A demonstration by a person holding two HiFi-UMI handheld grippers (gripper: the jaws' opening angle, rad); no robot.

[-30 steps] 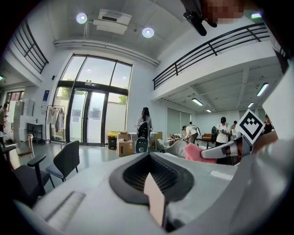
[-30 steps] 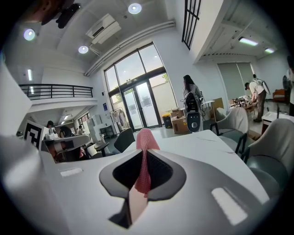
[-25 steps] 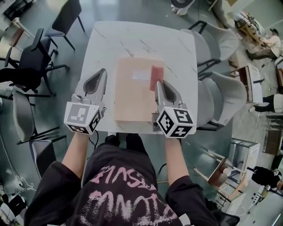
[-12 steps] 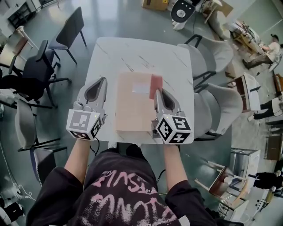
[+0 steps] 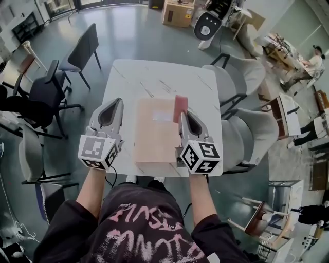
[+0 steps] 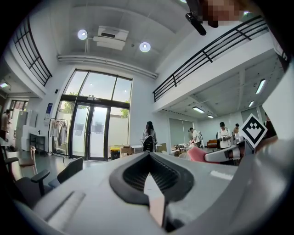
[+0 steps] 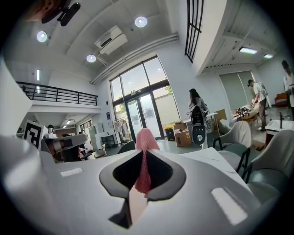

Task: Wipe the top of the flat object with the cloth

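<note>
A flat tan board (image 5: 156, 131) lies in the middle of the white marble table (image 5: 128, 77). My right gripper (image 5: 185, 115) is over the board's right edge, shut on a pink cloth (image 5: 180, 107) that sticks up past its tips near the board's far right corner. The right gripper view shows the cloth (image 7: 144, 158) pinched between the jaws (image 7: 146, 153). Left of the board, over bare table, is my left gripper (image 5: 115, 102). It is shut with nothing in it (image 6: 148, 156). In the left gripper view the cloth (image 6: 197, 153) shows at the right.
Black chairs (image 5: 49, 90) stand left of the table, and a dark one (image 5: 82, 43) stands at its far left corner. Grey chairs (image 5: 247, 120) crowd its right side. A cardboard box (image 5: 177, 13) and a white machine (image 5: 208, 23) sit beyond the far edge. People stand far off.
The head view has pulled back, so more of the room shows. Both grippers keep their places beside the board. The cloth now reaches nearer the board's far edge.
</note>
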